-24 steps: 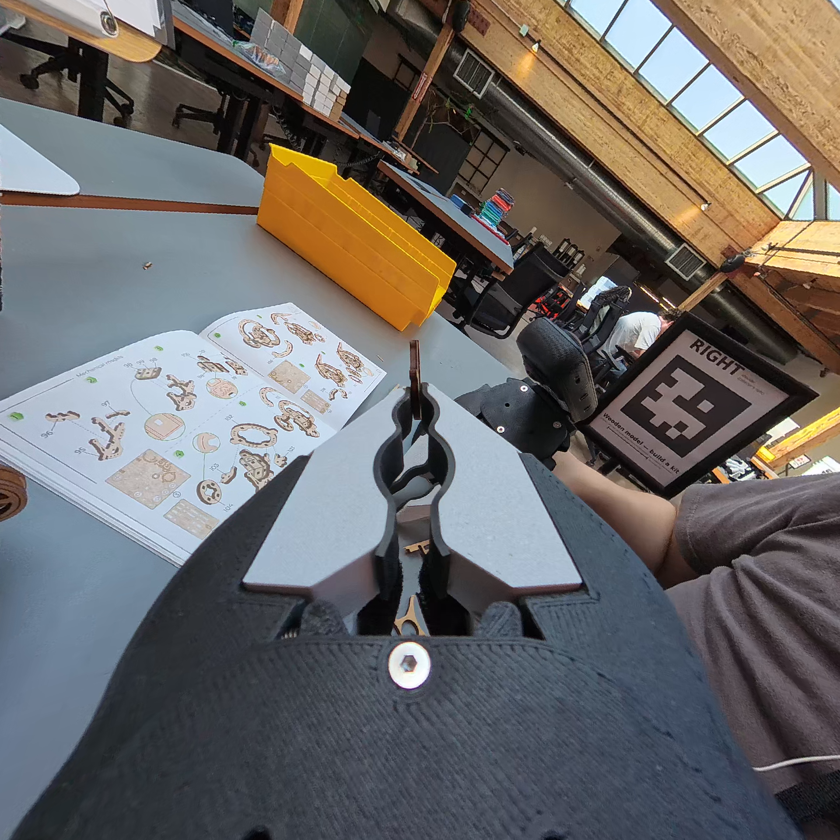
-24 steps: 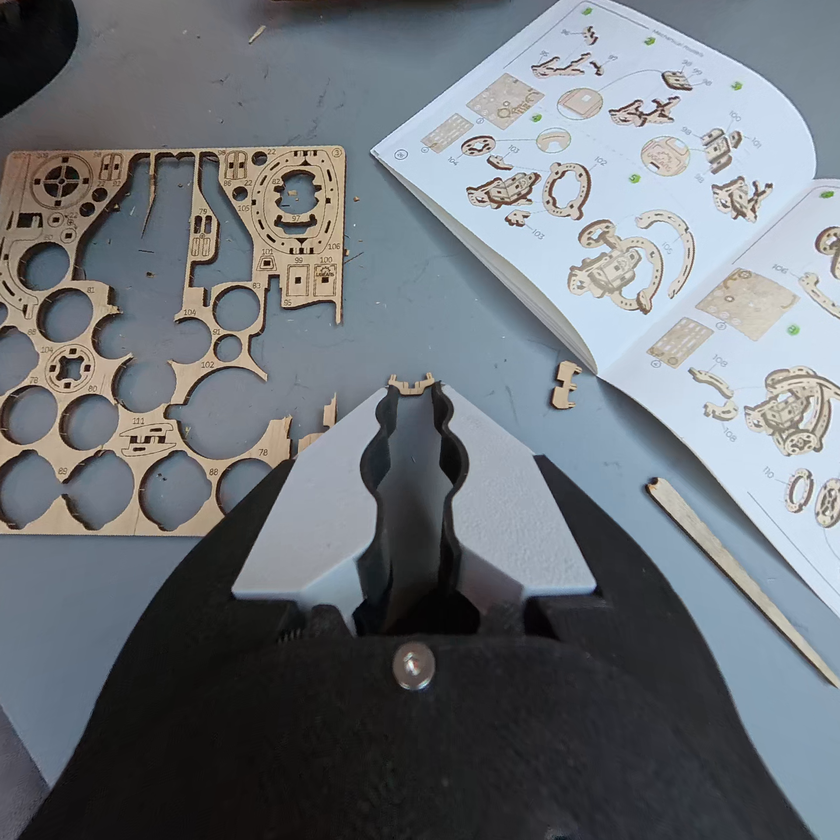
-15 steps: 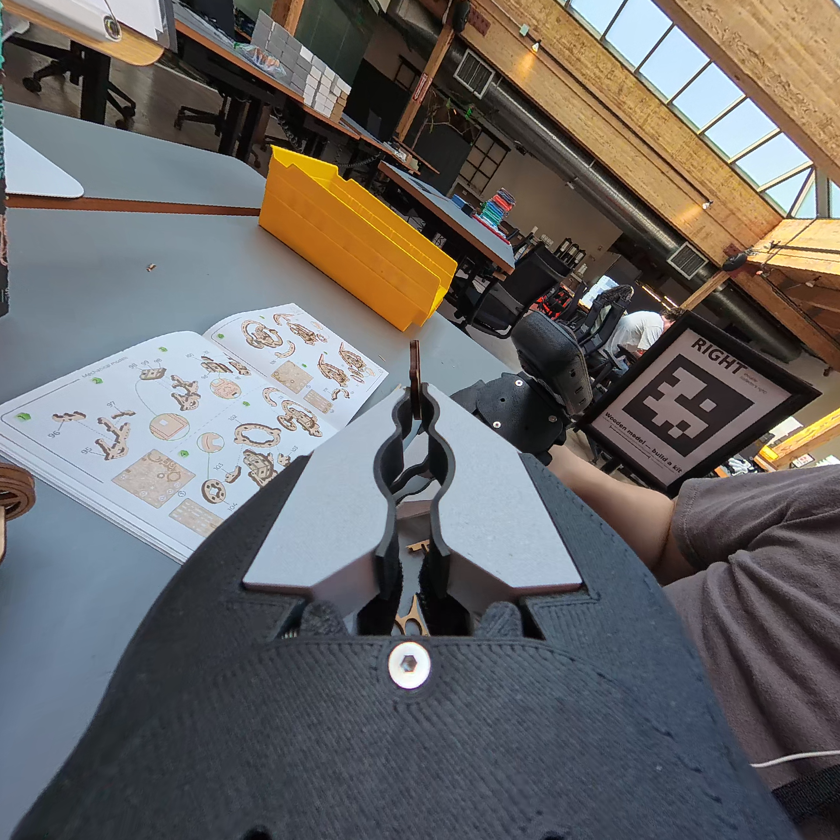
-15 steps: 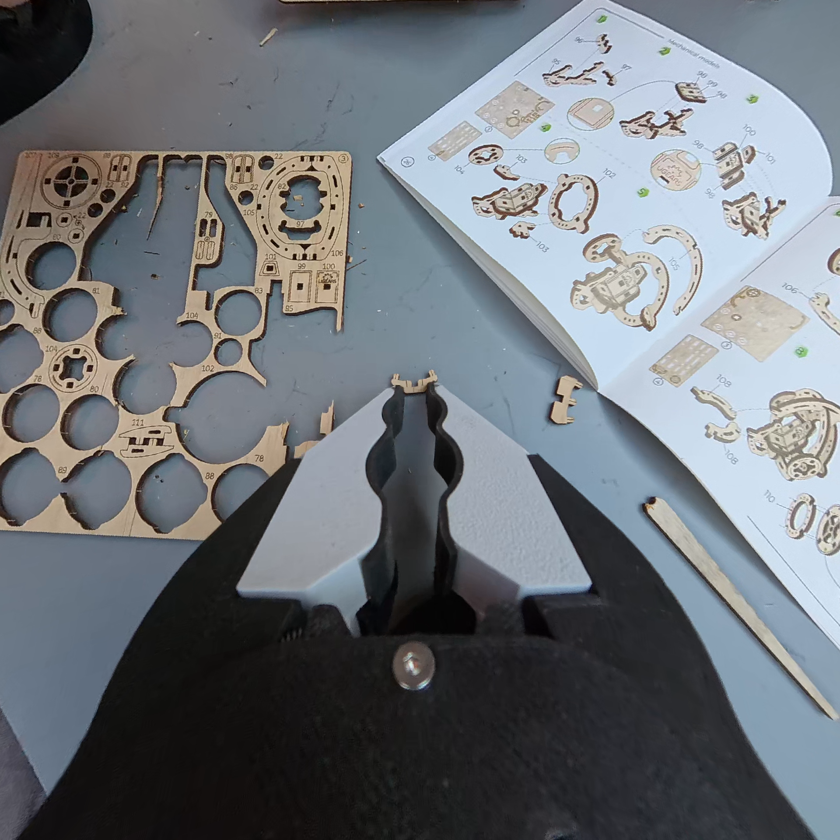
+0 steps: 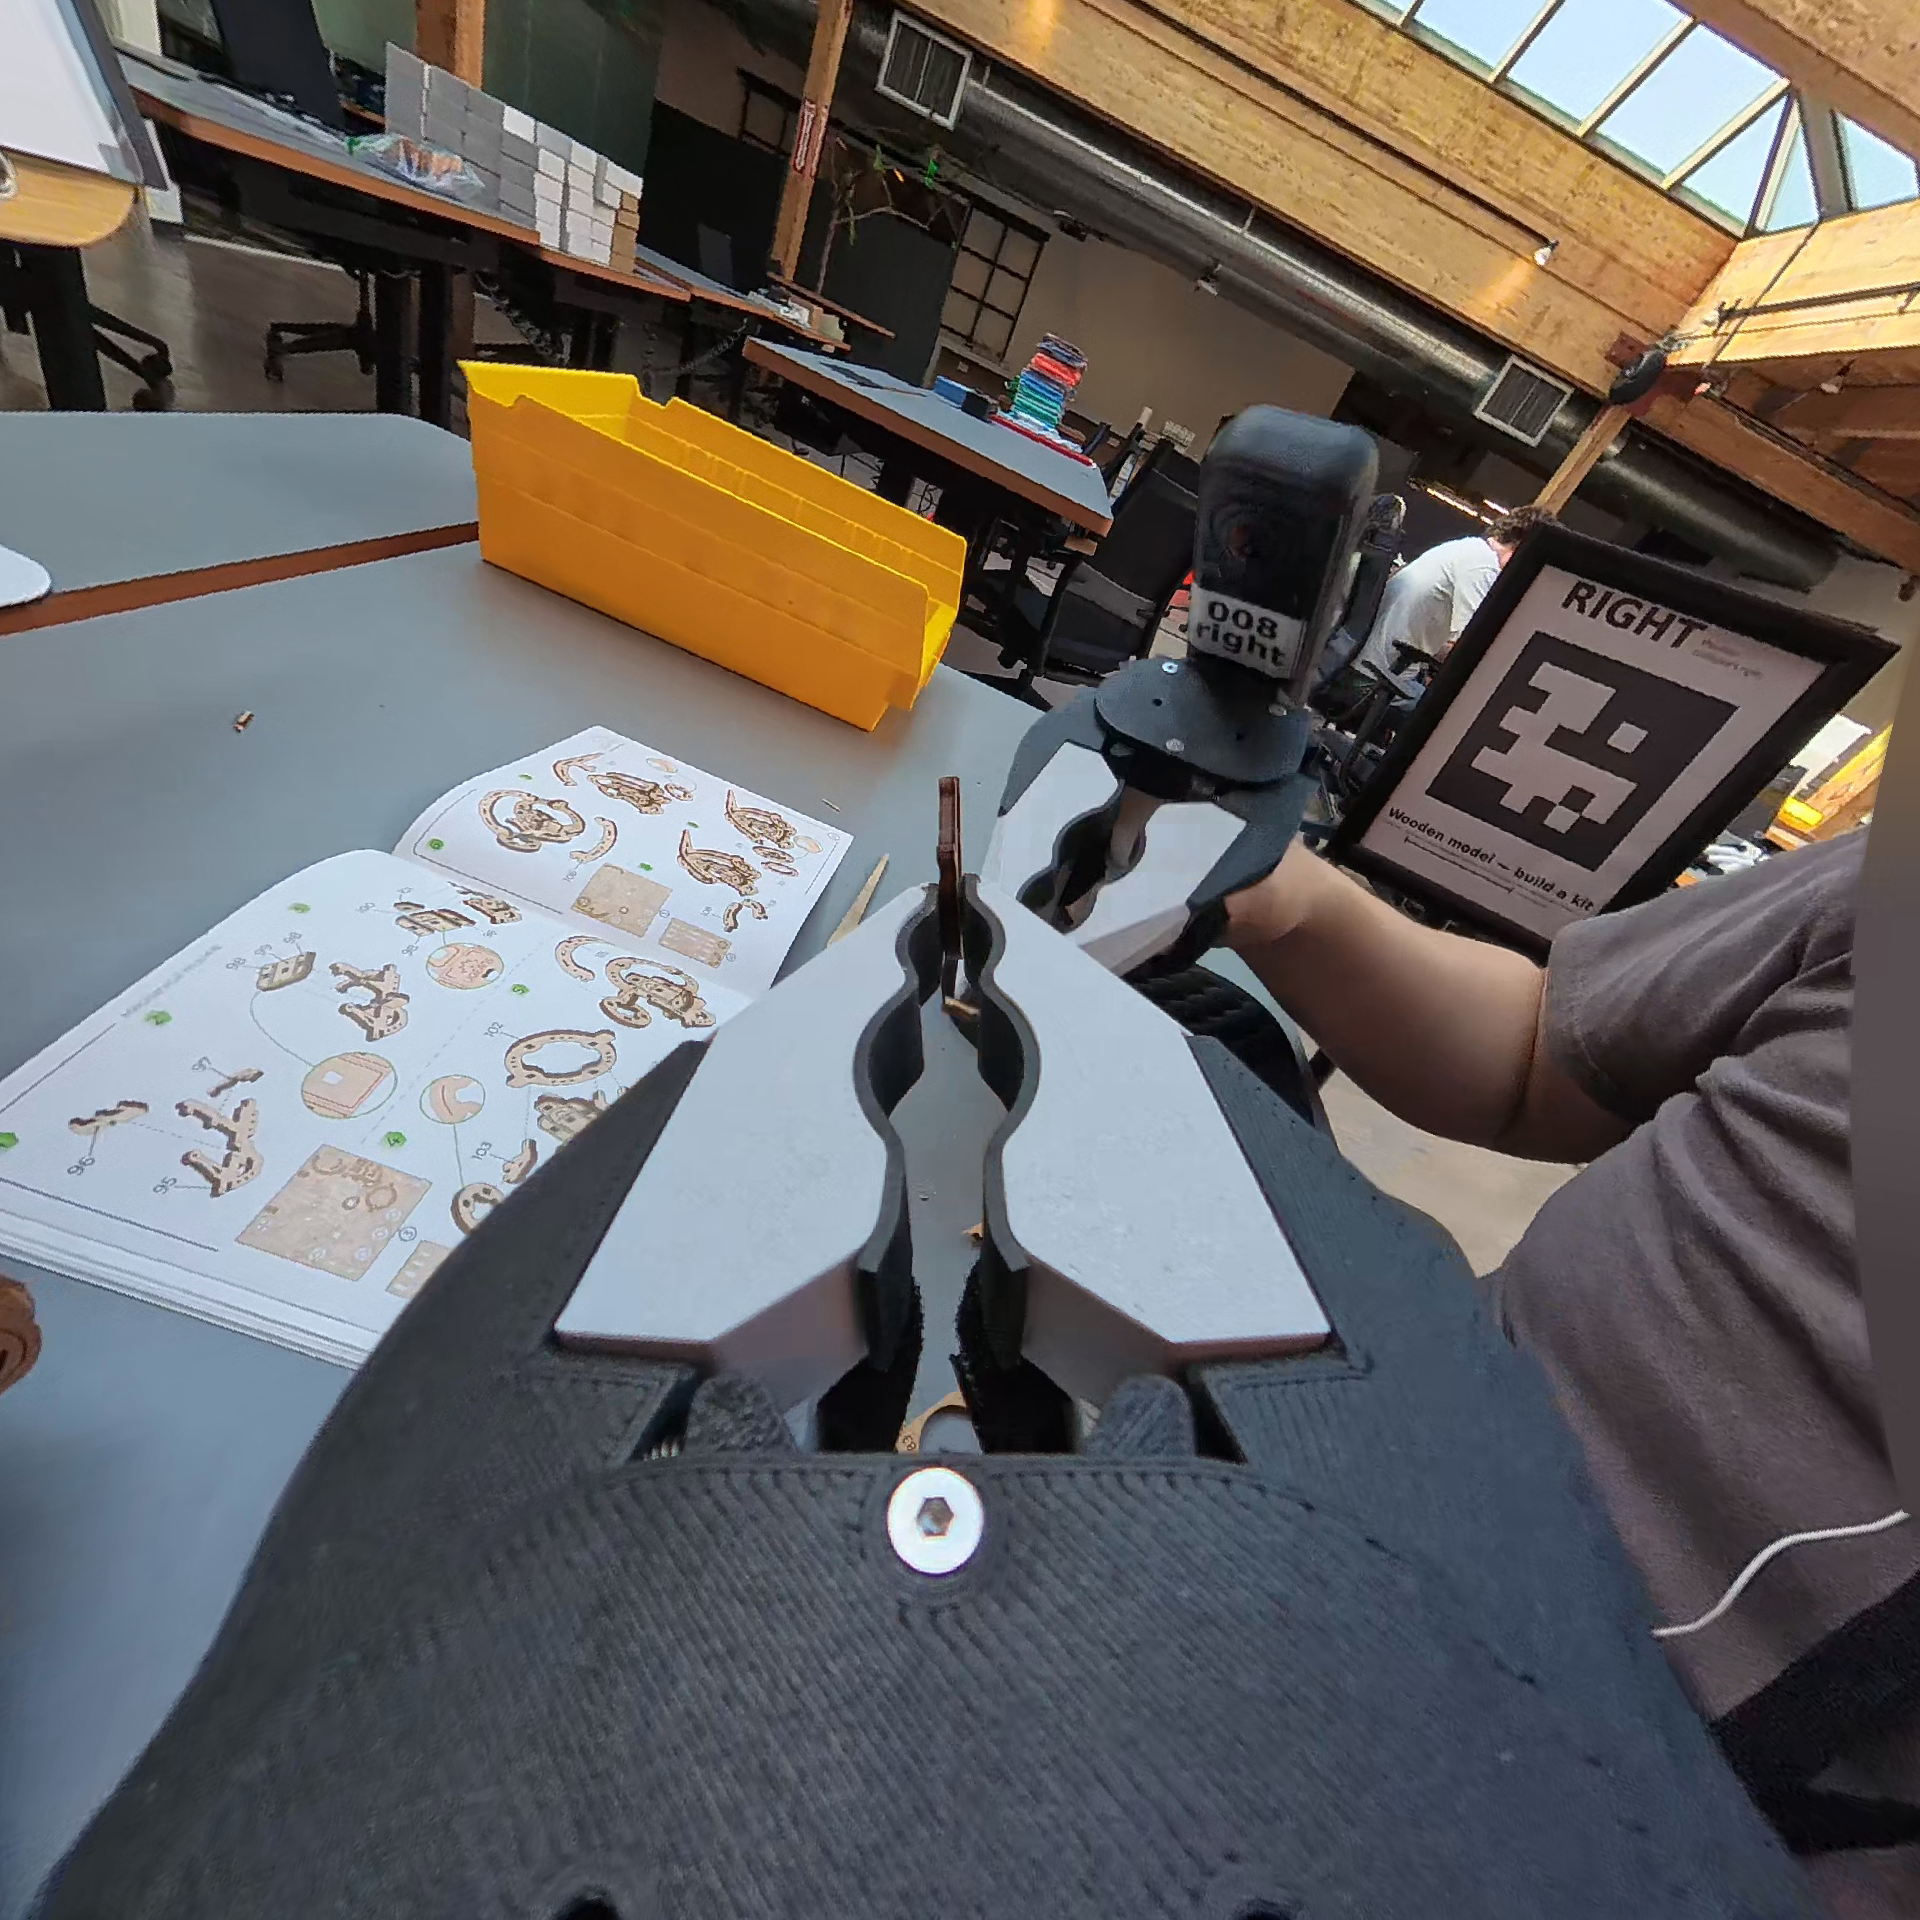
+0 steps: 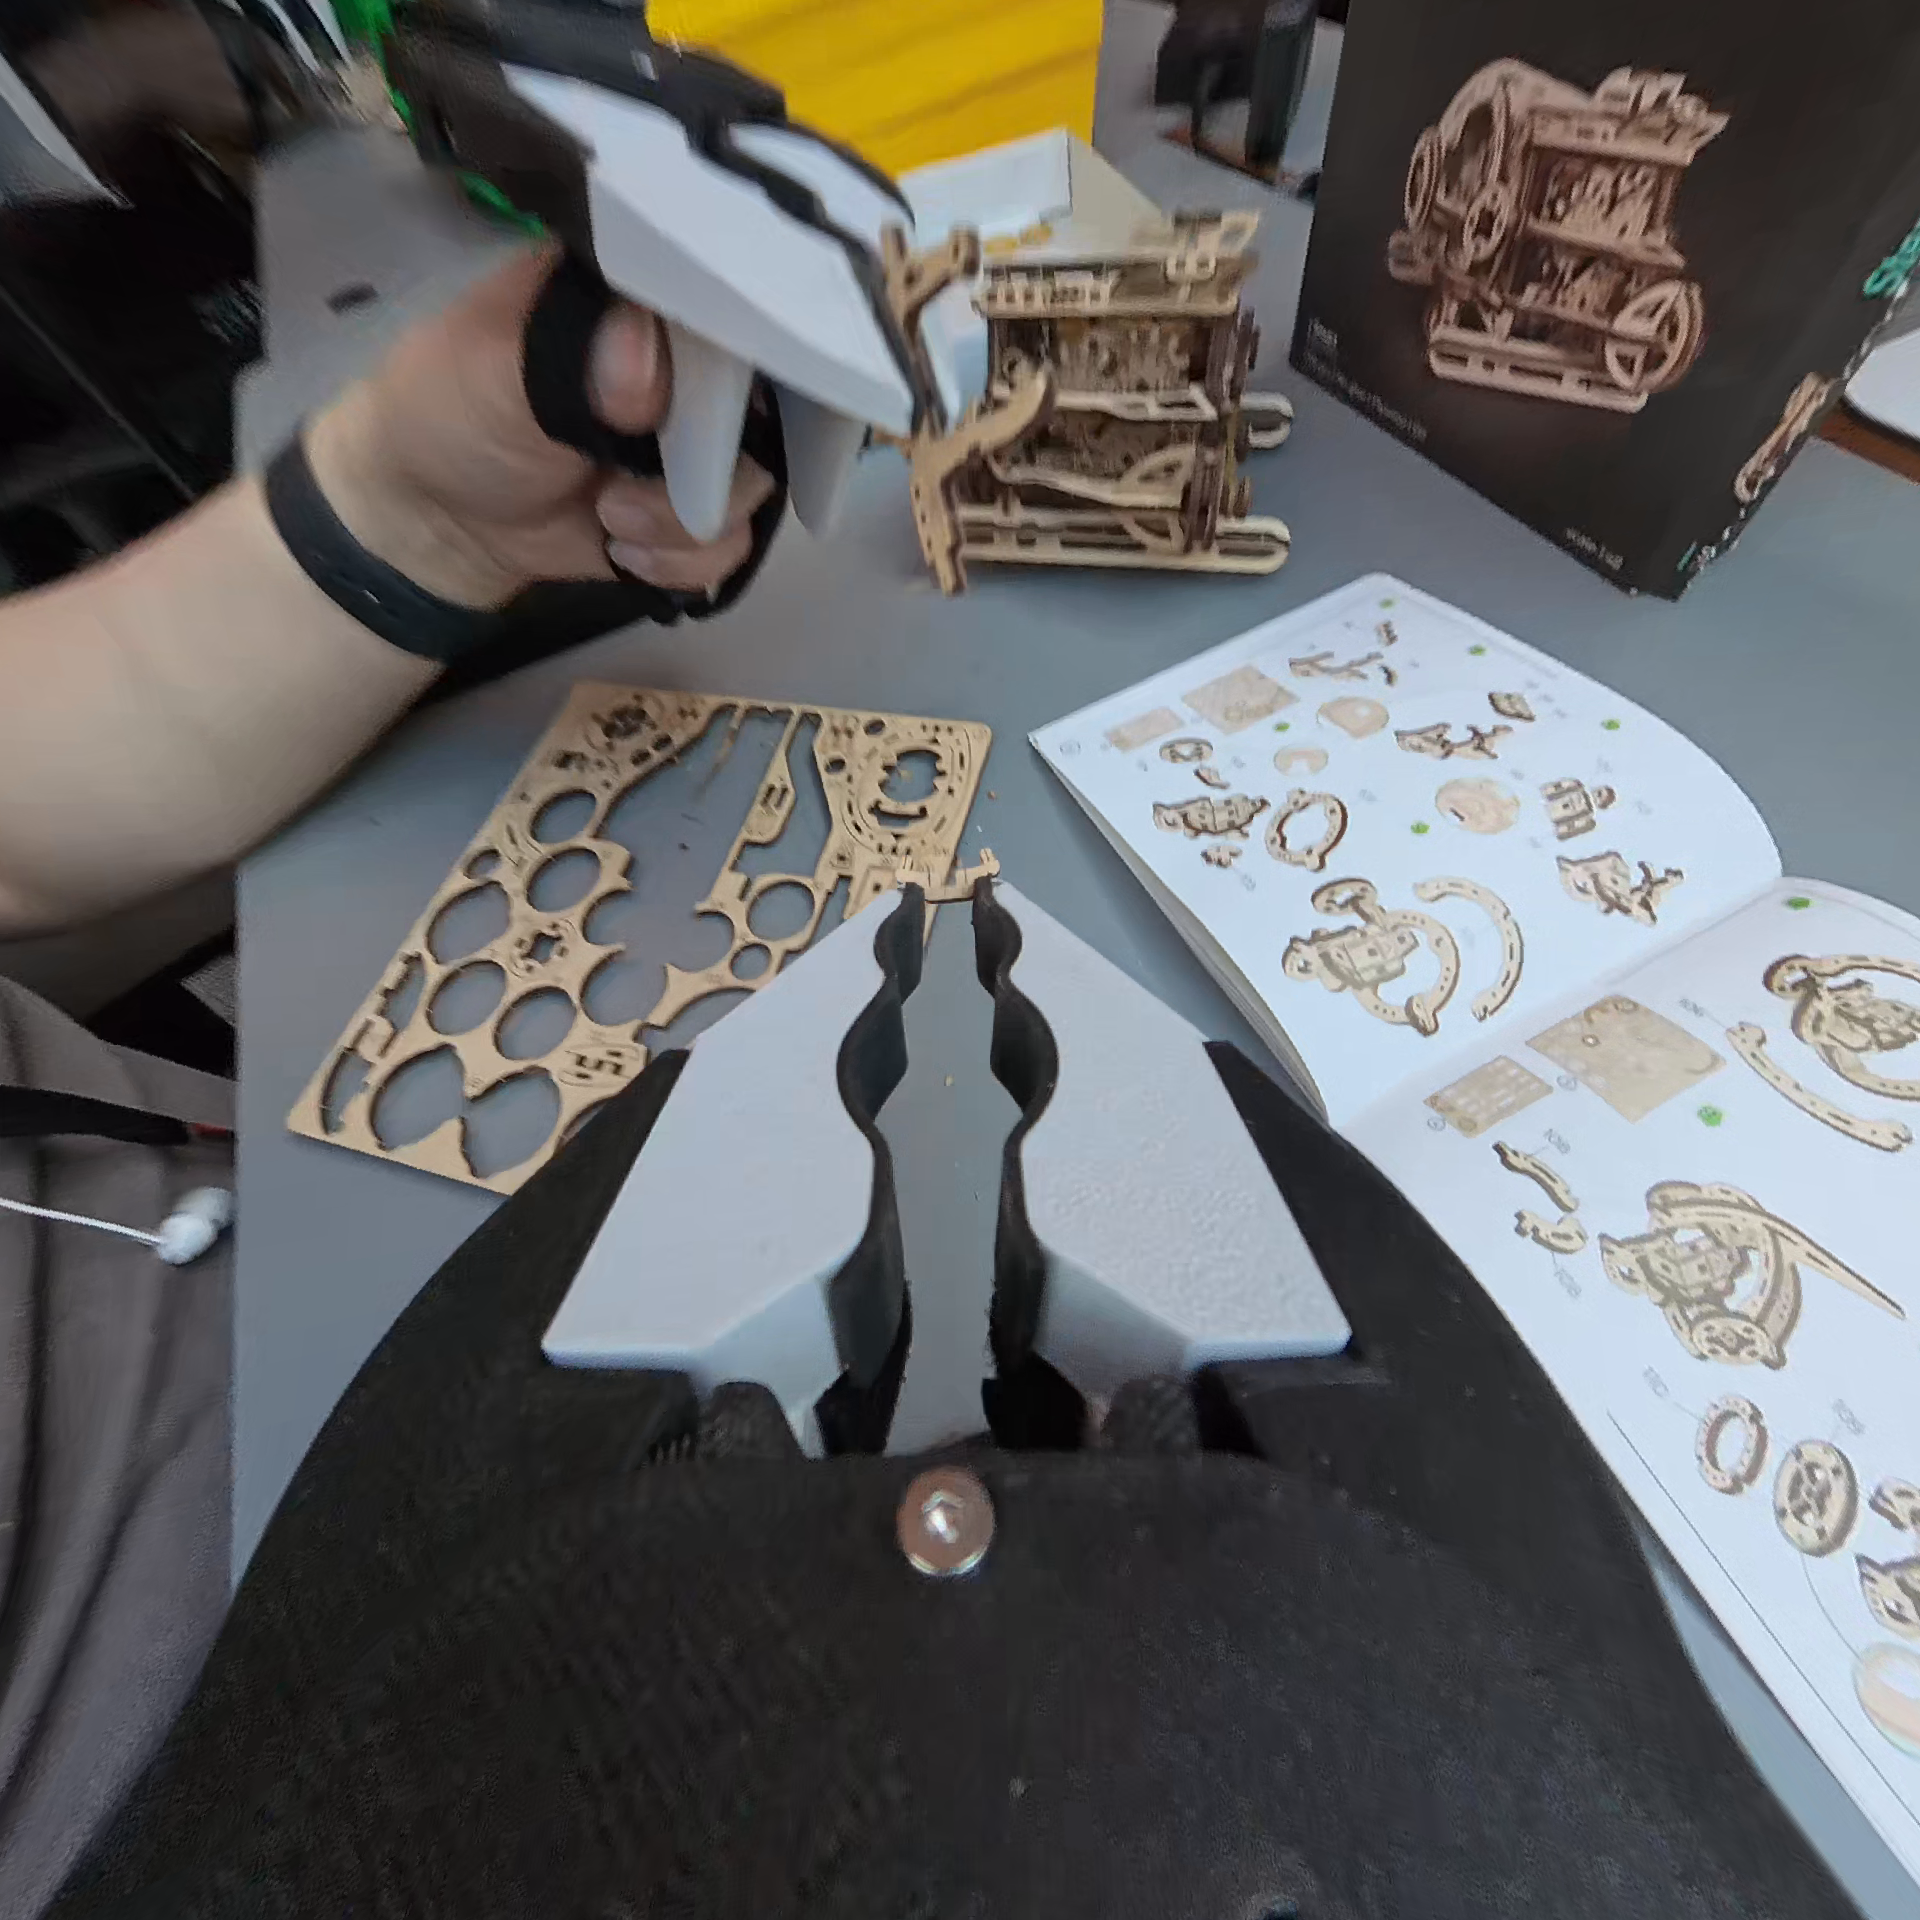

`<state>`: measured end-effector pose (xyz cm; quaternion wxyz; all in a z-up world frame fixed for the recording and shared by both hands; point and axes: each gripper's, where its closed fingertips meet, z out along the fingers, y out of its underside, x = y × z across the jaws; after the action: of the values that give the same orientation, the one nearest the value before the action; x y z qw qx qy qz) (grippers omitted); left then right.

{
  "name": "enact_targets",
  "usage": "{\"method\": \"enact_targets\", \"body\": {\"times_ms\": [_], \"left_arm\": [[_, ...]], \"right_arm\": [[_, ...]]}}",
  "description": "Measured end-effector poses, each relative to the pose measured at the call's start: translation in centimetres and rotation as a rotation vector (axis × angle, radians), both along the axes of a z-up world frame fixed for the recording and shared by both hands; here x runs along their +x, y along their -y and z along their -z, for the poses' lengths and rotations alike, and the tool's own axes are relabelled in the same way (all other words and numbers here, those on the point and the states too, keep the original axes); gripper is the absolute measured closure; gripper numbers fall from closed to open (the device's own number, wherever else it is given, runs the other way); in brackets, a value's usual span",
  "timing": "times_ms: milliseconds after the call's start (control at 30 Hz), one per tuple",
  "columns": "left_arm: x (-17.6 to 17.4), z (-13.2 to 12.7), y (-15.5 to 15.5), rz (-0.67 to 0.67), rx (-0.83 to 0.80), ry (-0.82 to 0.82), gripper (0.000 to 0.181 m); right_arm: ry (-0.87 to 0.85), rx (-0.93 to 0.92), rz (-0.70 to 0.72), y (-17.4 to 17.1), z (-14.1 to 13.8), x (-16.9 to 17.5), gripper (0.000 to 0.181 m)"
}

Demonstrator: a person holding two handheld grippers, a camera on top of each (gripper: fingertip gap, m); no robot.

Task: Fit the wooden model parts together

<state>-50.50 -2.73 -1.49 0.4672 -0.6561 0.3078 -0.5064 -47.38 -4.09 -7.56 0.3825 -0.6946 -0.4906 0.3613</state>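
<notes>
My left gripper [image 5: 948,896] is shut on a thin branched wooden part [image 5: 948,831], seen edge-on and sticking up past the tips. In the right wrist view this gripper [image 6: 914,348] hangs above the table at upper left with the part [image 6: 928,296] close to the half-built wooden model [image 6: 1101,436]. My right gripper [image 6: 948,896] is shut on a small notched wooden piece [image 6: 956,883] held across its tips above the table. In the left wrist view it [image 5: 1060,894] sits just right of my left gripper's tips.
A punched-out plywood sheet [image 6: 623,956] lies left of an open instruction booklet [image 6: 1455,914] [image 5: 364,1039]. A dark kit box [image 6: 1610,270] stands at the back right. A yellow bin [image 5: 707,571] and a framed marker sign [image 5: 1579,748] stand farther off. A wooden stick [image 5: 860,899] lies by the booklet.
My right gripper has lifted off the table and tilted up with the small piece, bringing the model and box into view. Both grippers have come closer together.
</notes>
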Motion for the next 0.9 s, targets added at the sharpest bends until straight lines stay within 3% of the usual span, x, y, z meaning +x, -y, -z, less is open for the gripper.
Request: {"method": "enact_targets", "body": {"times_ms": [33,167,233,433,900], "left_arm": [[0.2,-0.2,0.2,0.01,0.018,0.006,0.181],[0.9,-1.0,1.1,0.057,0.038,0.047,0.181],[1.2,-1.2,1.4,0.07,0.042,0.058,0.181],[1.4,-1.4,1.7,0.097,0.038,0.086,0.181],[1.9,-2.1,2.4,0.111,0.099,0.092,0.181]], "right_arm": [[-0.075,-0.028,-0.012,-0.1,-1.4,0.1,0.173],[-0.346,-0.139,-0.072,-0.5,-6.5,0.6,0.174],[-0.413,-0.183,-0.098,-0.3,-7.5,0.6,0.174],[-0.422,-0.215,-0.159,0.6,-7.0,-0.6,0.174],[-0.474,-0.191,-0.152,0.7,-7.9,-1.1,0.174]]}}
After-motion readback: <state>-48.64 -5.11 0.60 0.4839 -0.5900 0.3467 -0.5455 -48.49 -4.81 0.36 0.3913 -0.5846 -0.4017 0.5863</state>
